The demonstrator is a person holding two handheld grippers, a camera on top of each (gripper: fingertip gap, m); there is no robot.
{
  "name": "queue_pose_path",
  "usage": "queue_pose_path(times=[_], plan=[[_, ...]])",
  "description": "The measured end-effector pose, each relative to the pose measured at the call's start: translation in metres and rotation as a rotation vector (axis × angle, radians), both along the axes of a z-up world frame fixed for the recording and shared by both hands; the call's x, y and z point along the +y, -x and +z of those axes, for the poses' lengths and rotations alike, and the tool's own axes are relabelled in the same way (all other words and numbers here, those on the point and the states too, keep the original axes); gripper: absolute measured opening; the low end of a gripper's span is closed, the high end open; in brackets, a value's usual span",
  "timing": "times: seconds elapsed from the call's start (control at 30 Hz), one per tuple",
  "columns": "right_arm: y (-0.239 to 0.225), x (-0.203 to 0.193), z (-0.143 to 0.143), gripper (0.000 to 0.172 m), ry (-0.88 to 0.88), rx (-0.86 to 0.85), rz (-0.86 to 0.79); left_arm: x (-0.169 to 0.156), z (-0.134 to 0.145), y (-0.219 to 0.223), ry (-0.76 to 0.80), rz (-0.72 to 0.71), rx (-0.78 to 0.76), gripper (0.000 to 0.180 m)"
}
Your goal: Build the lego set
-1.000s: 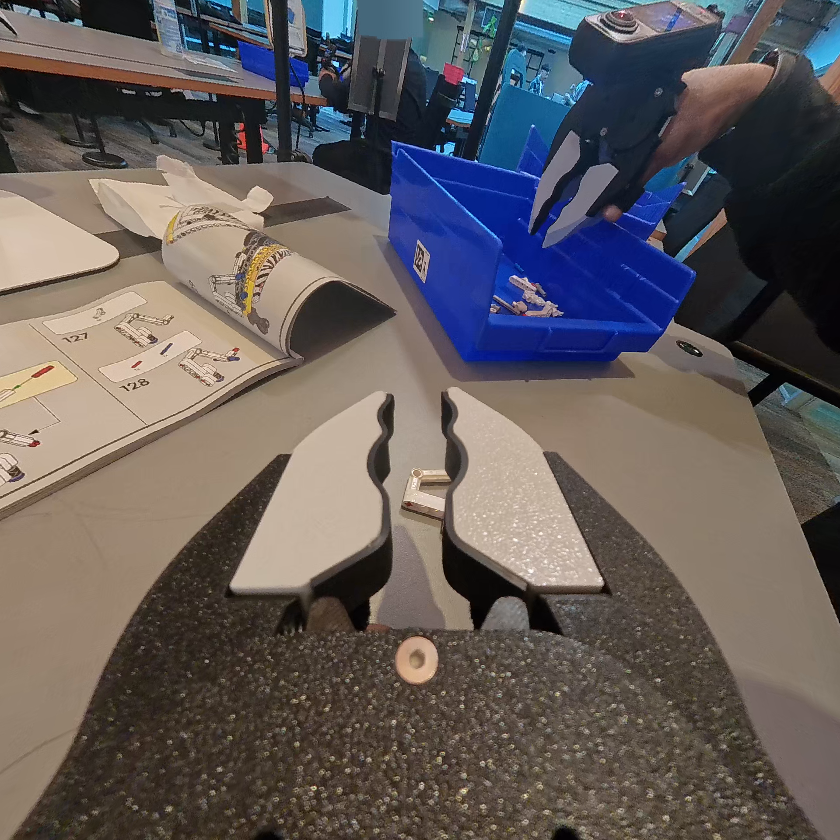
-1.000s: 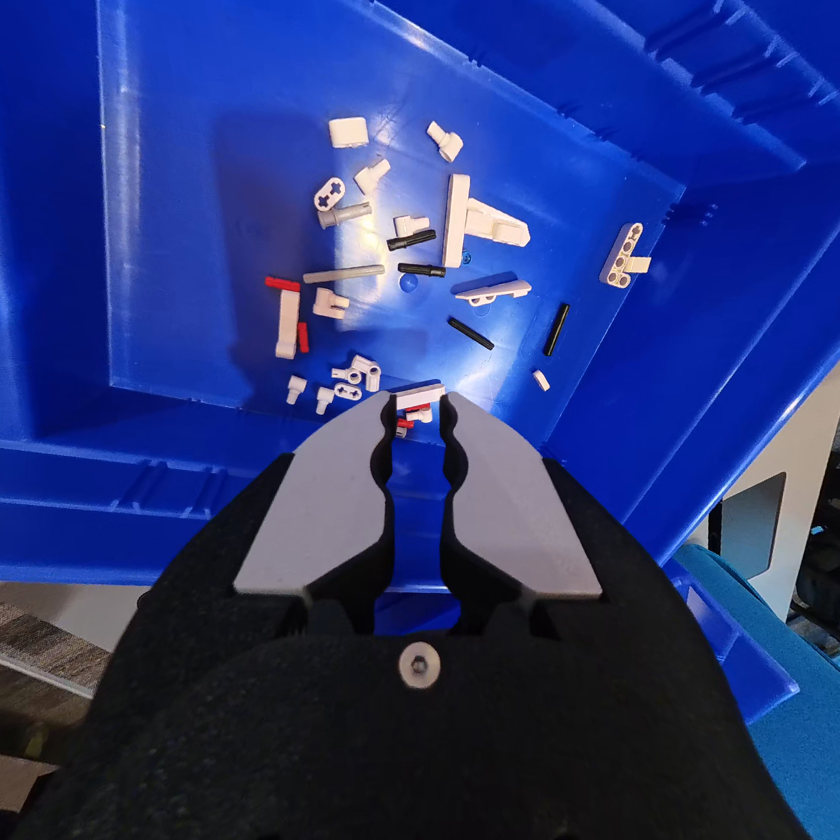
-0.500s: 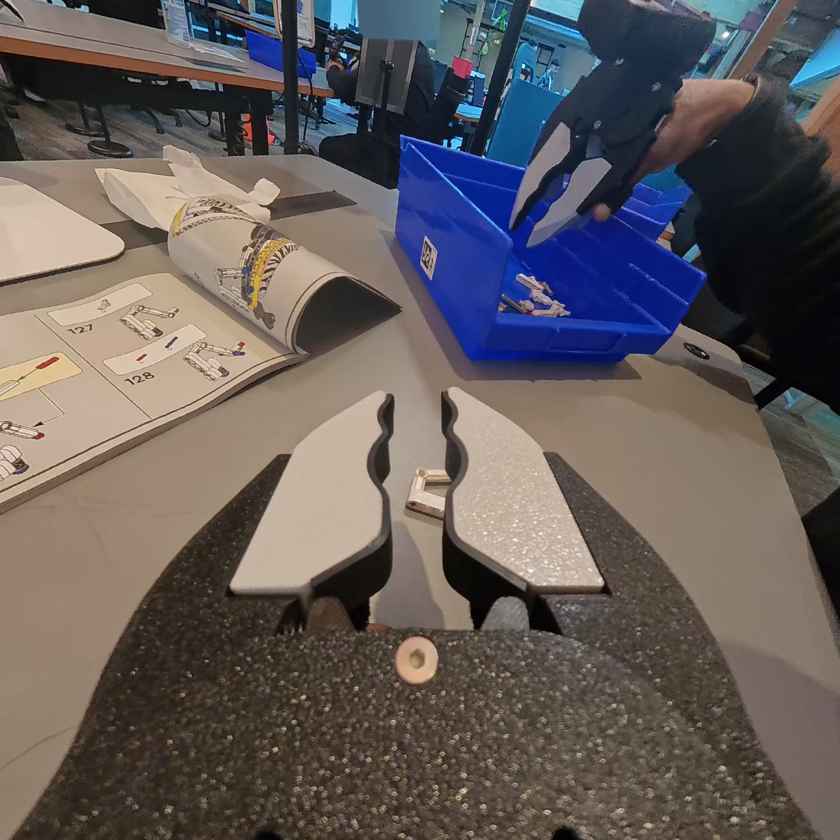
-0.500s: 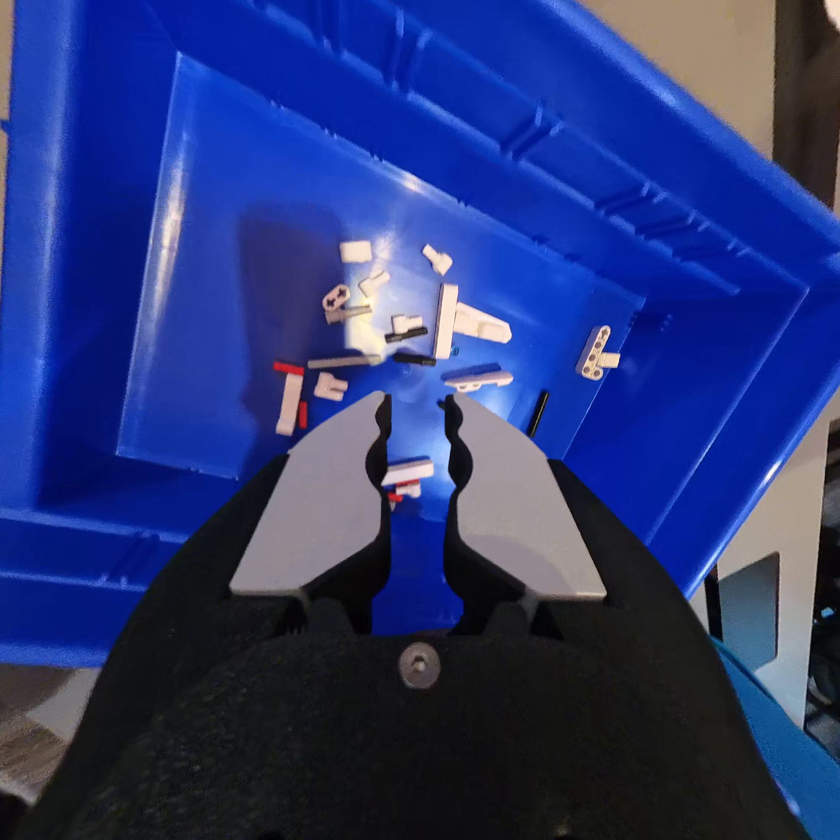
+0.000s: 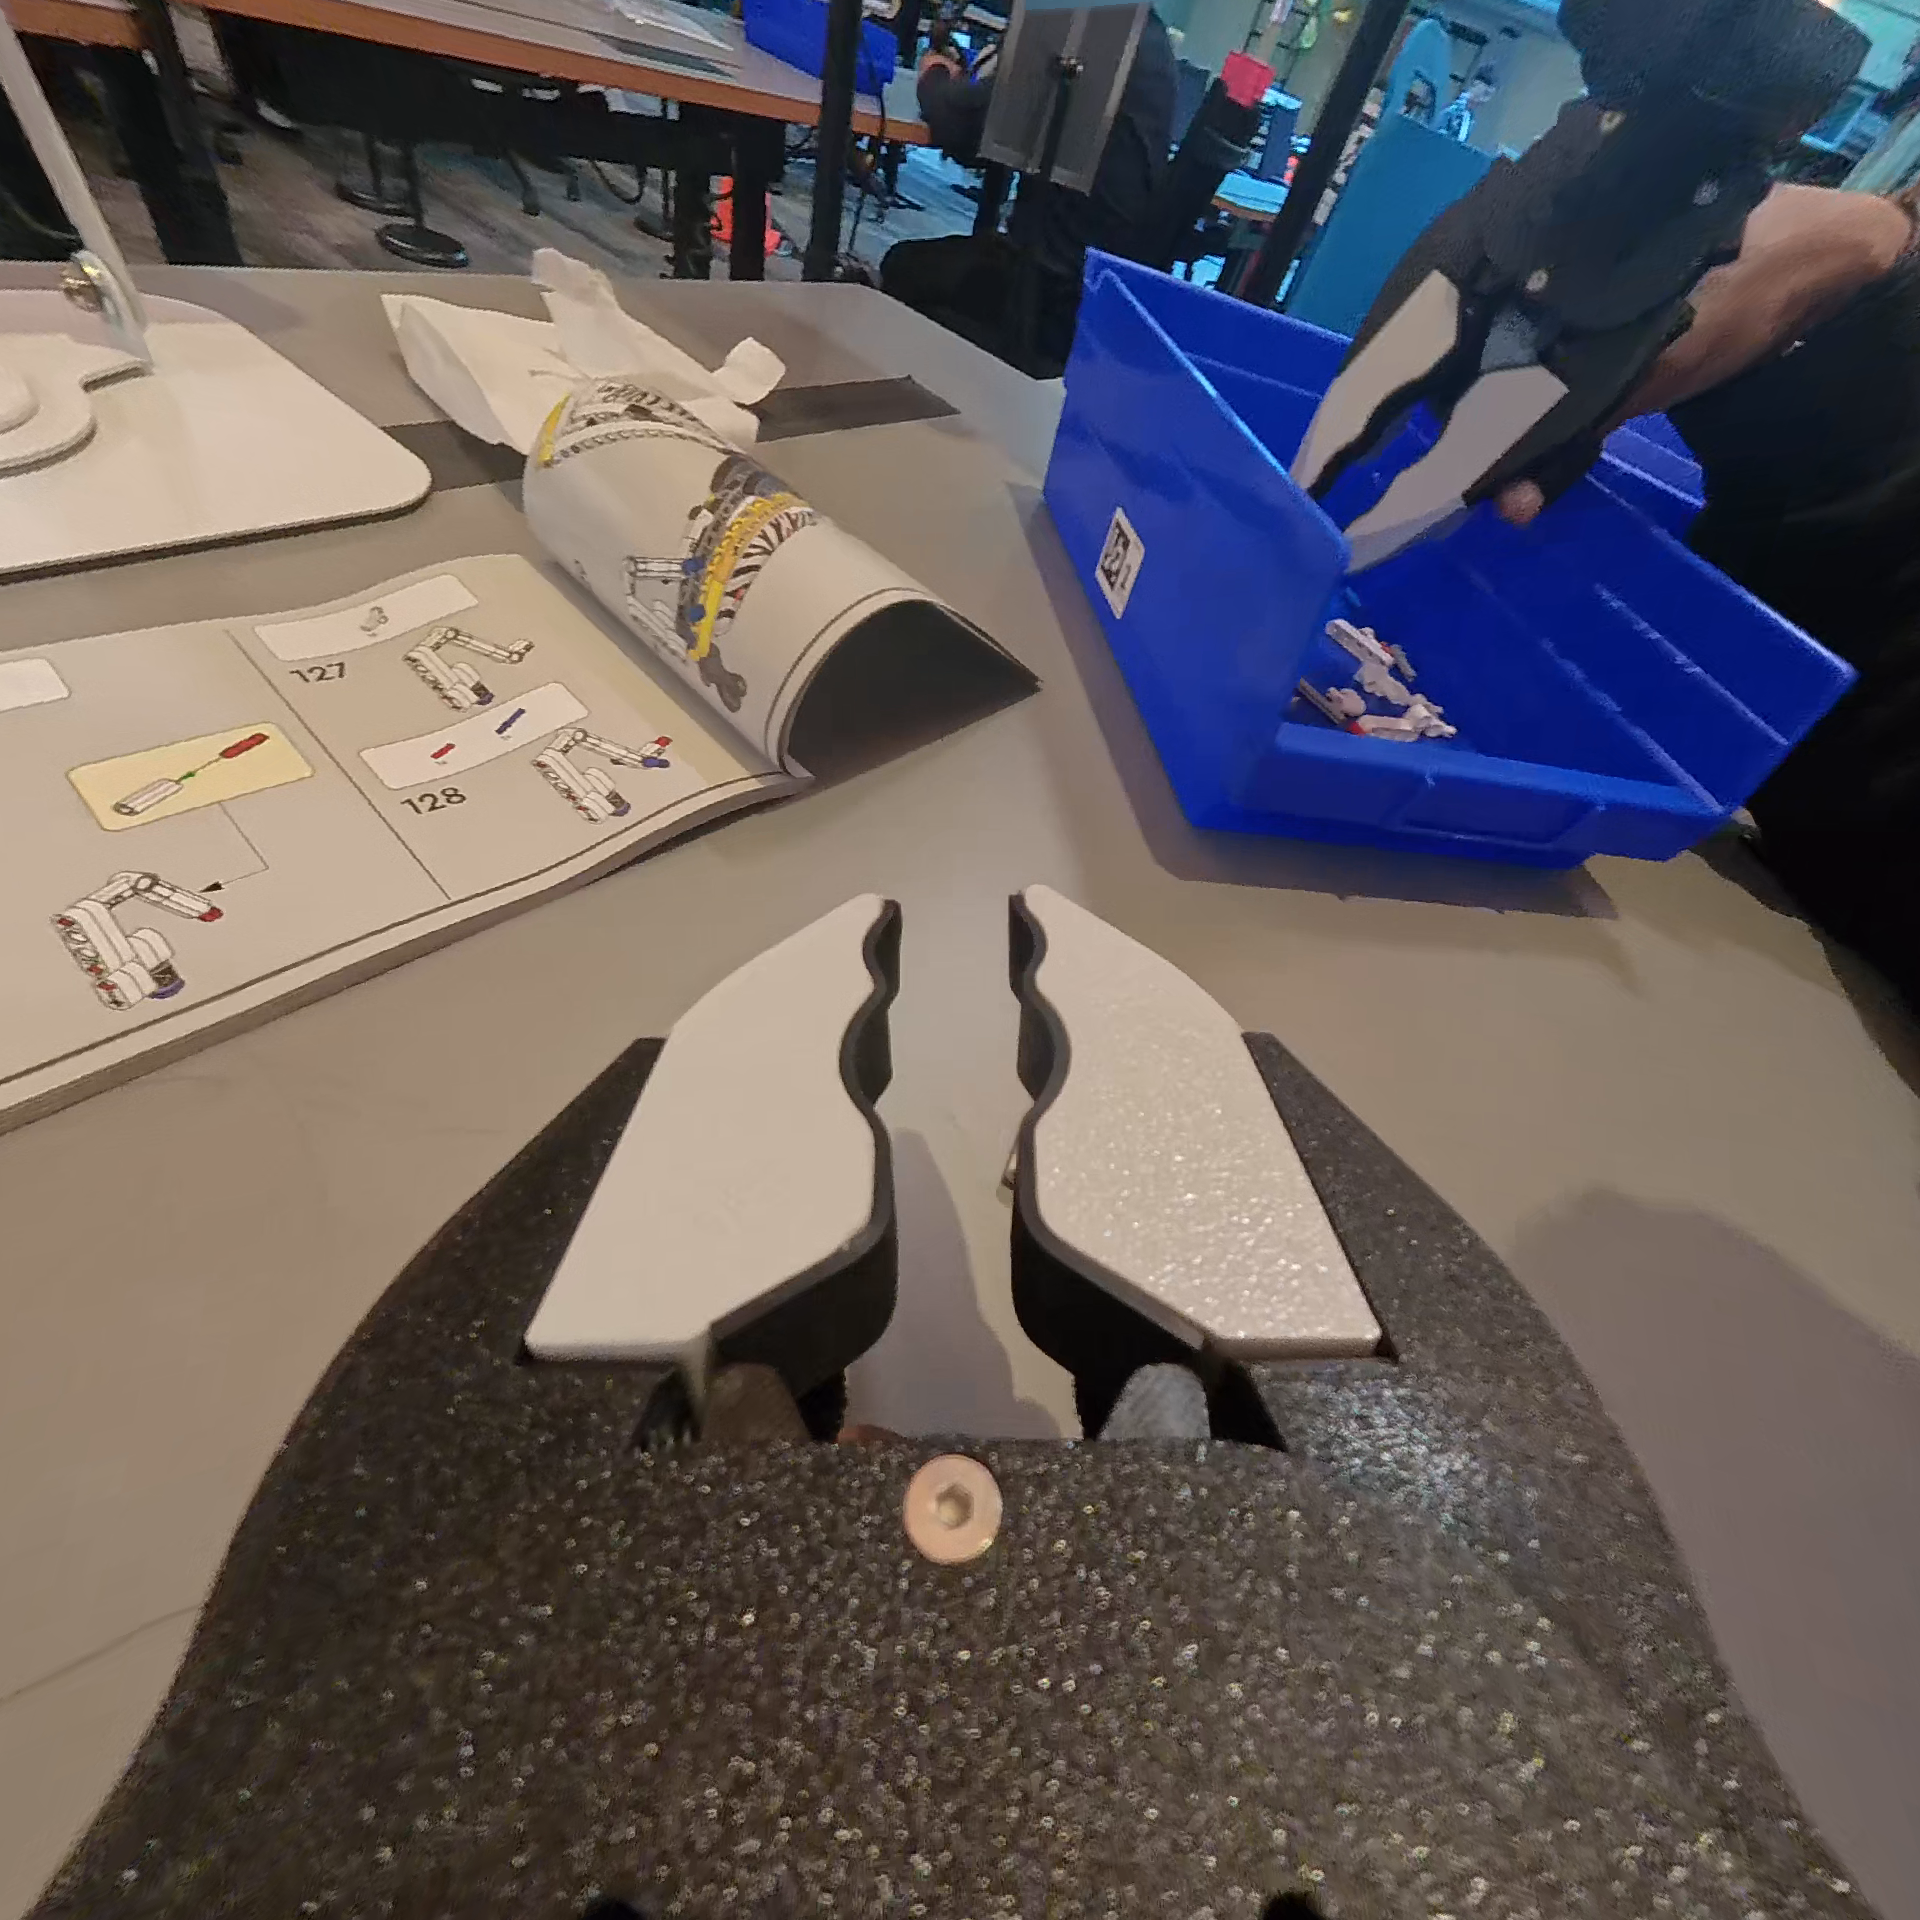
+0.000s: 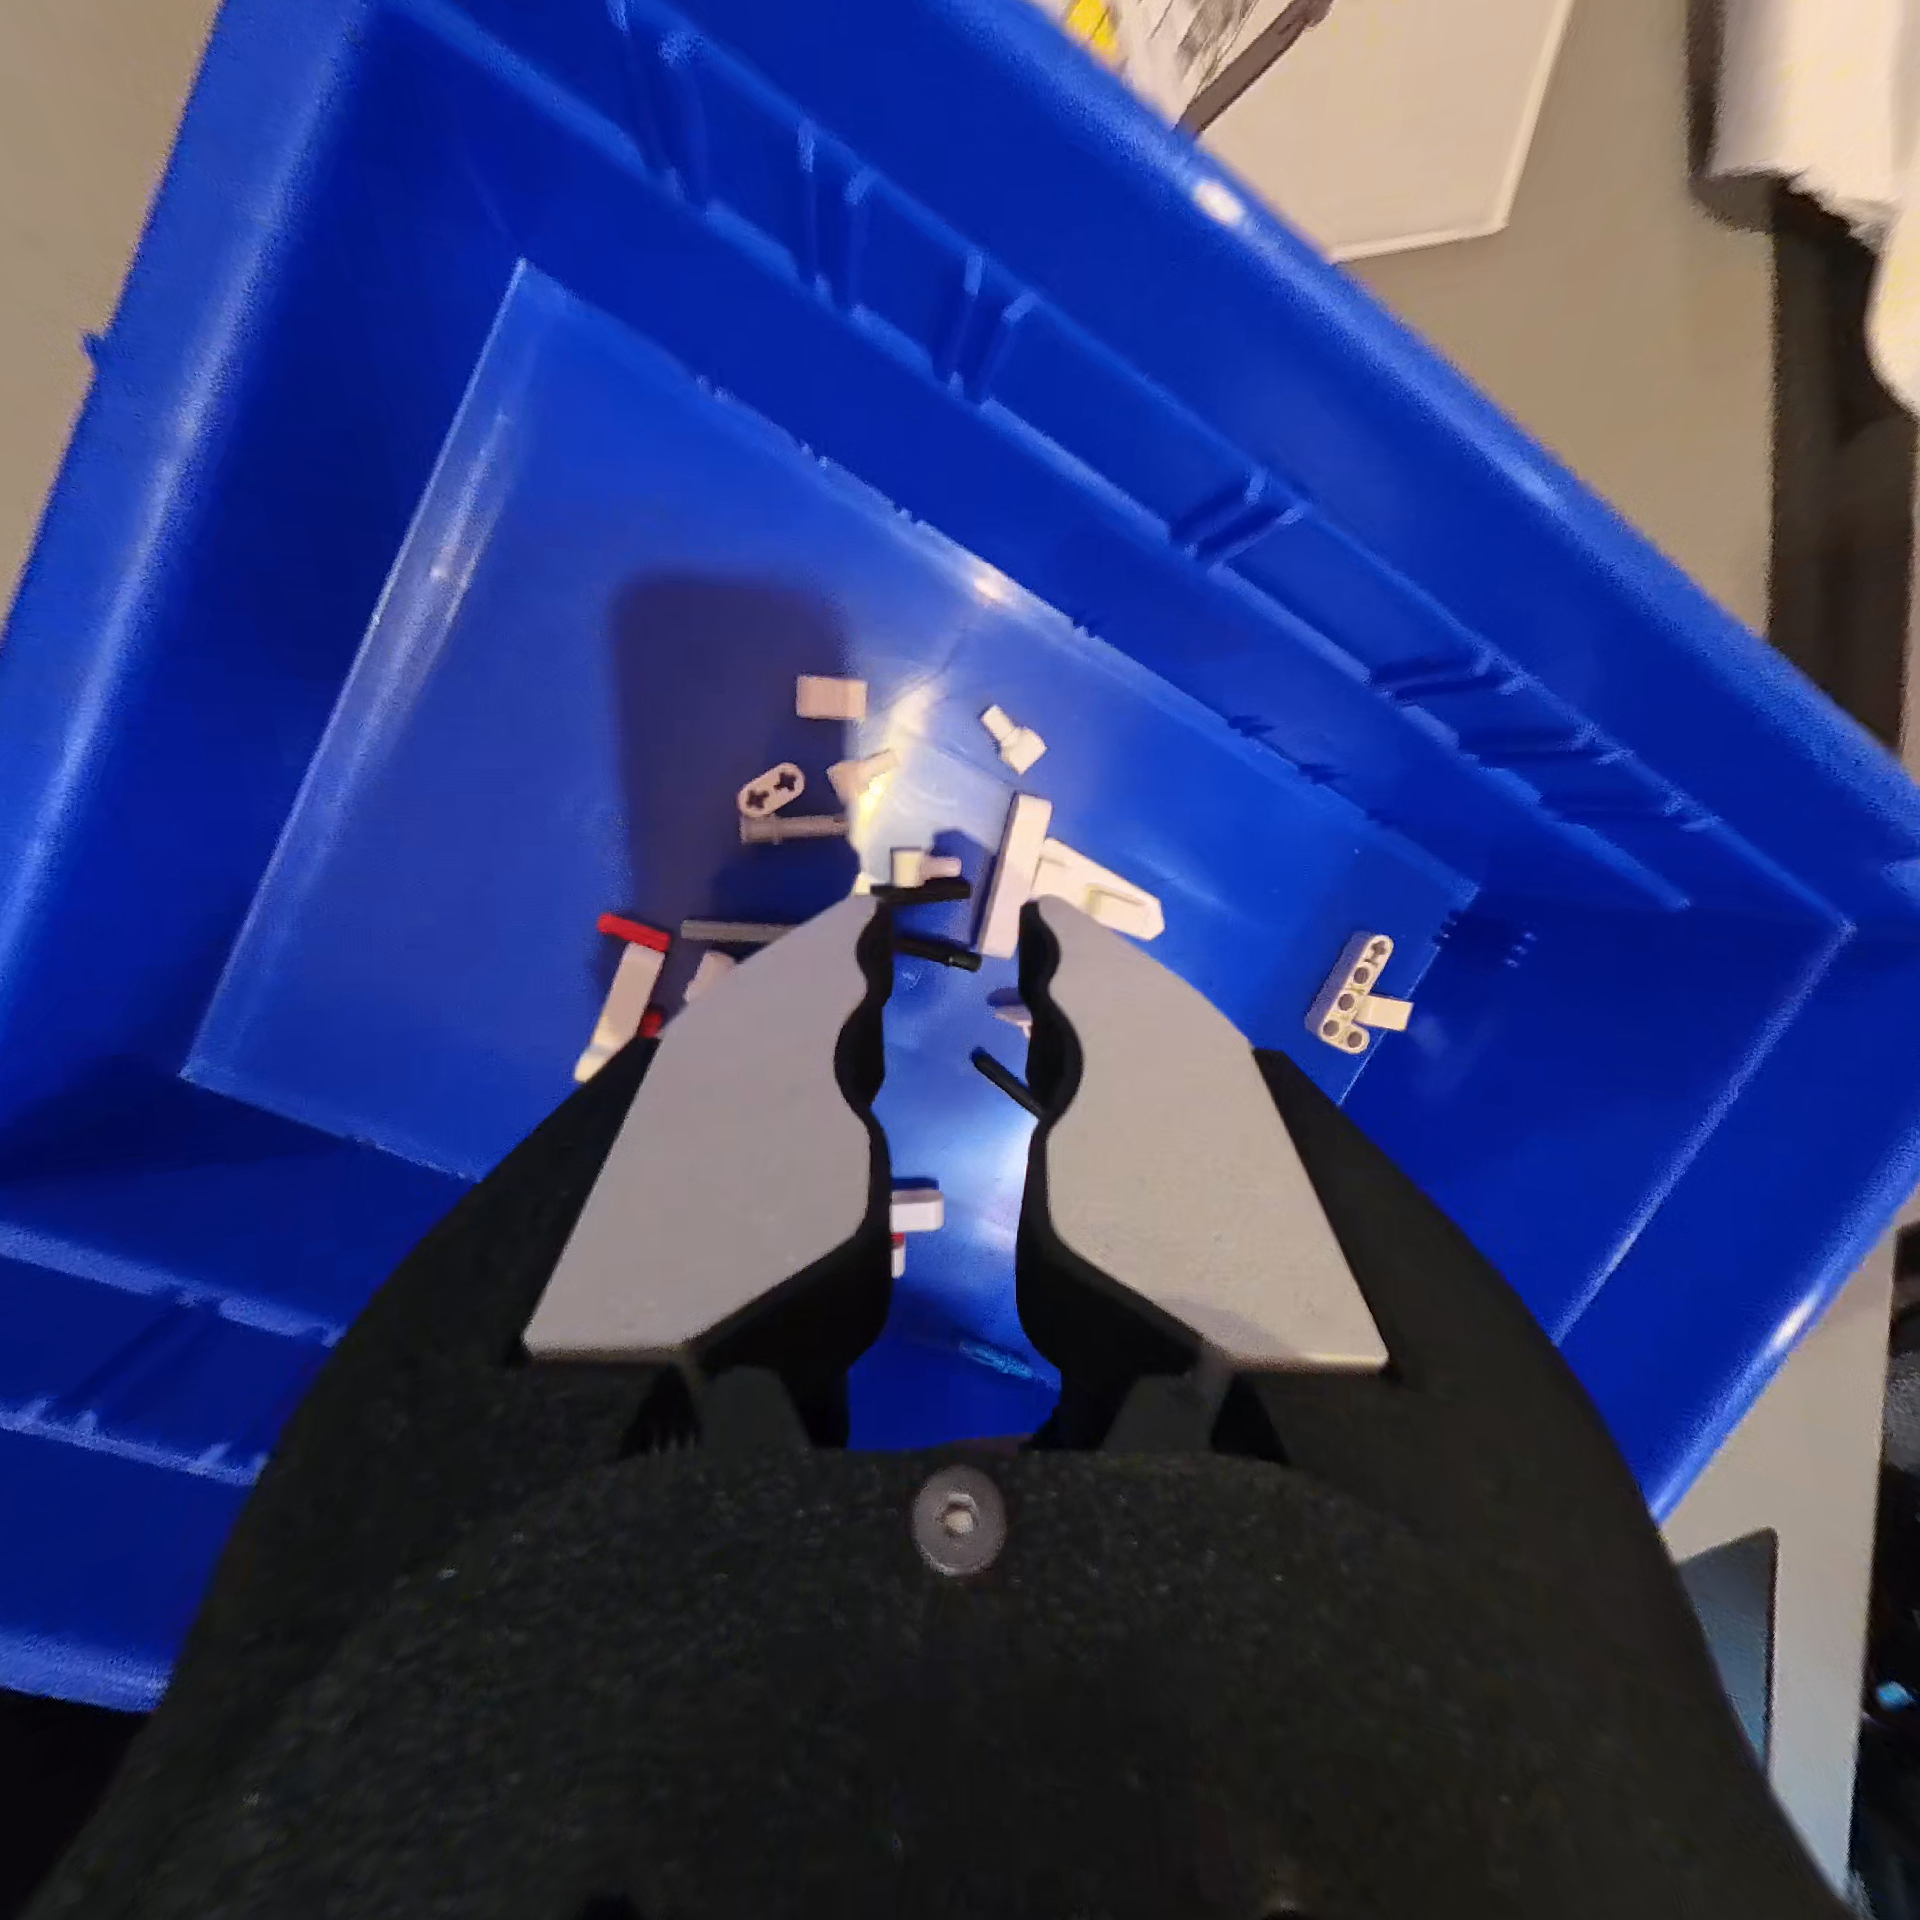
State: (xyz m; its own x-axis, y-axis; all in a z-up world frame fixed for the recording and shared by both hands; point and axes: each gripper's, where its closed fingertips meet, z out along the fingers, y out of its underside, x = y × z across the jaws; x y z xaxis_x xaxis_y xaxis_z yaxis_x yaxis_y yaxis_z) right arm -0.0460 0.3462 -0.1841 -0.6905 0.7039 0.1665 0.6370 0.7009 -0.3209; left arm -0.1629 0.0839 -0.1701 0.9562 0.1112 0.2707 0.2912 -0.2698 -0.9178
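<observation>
The left tool [image 5: 954, 914] is held low over the grey surface [image 5: 1351, 1091], its 2 fingers [image 5: 748, 1122] parted with bare surface seen between the tips; nothing is pressed between them, so it is judged open. A small pale piece [image 5: 1006, 1172] is only just seen at the inner edge of the right-hand finger, lying on the surface; whether it is touched cannot be told.

The right tool [image 6: 951, 920] is pointed down into the blue bin [image 6: 312, 520], its fingers [image 6: 748, 1091] parted and the bin floor seen between them; no piece is gripped, so it too is judged open. Its tips are nearest a black pin [image 6: 940, 951] and a large white piece [image 6: 1023, 883]; a small white piece with a red part [image 6: 914, 1210] lies on the bin floor below the gap. White, grey, black and red building pieces [image 6: 774, 800] are scattered over the middle of the floor, probably kept there so they cannot roll off the surface.

The bin is set toward the far right edge of the surface; an open instruction booklet [image 5: 364, 748], 1 side curled over, is laid along the left edge, with crumpled white paper [image 5: 582, 343] behind it and a white base plate [image 5: 208, 468] at the far left corner.

Open room is left between booklet and bin, straight ahead of the left tool; inside the bin the walls stand close, and room is judged freest toward its near wall.
</observation>
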Motion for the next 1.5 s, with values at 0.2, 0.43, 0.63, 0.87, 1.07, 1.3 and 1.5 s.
queue_pose_path(times=[0.2, 0.43, 0.63, 0.87, 1.07, 1.3, 1.5], plan=[[-0.012, 0.006, -0.004, 0.021, 0.008, -0.072, 0.010, 0.002, -0.003, 0.003, 0.020, 0.020, -0.011, 0.020], [-0.049, 0.028, -0.027, 0.015, -0.249, -0.331, 0.033, 0.001, -0.002, 0.002, 0.011, 0.013, -0.010, 0.020], [-0.069, 0.030, -0.038, 0.015, -0.285, -0.553, 0.115, 0.000, 0.001, -0.002, -0.005, -0.016, -0.010, 0.020], [-0.072, 0.027, -0.043, 0.015, -0.288, -0.564, 0.118, -0.002, 0.002, -0.005, -0.011, -0.038, -0.008, 0.020], [-0.069, 0.022, -0.039, 0.015, -0.258, -0.522, 0.116, -0.003, 0.002, -0.007, -0.014, -0.047, -0.003, 0.020], [-0.066, 0.023, -0.042, 0.015, -0.271, -0.521, 0.104, -0.004, 0.002, -0.008, -0.013, -0.054, 0.002, 0.020], [-0.060, 0.030, -0.042, 0.020, -0.283, -0.493, 0.072, -0.004, 0.003, -0.009, -0.014, -0.061, 0.003, 0.020]])
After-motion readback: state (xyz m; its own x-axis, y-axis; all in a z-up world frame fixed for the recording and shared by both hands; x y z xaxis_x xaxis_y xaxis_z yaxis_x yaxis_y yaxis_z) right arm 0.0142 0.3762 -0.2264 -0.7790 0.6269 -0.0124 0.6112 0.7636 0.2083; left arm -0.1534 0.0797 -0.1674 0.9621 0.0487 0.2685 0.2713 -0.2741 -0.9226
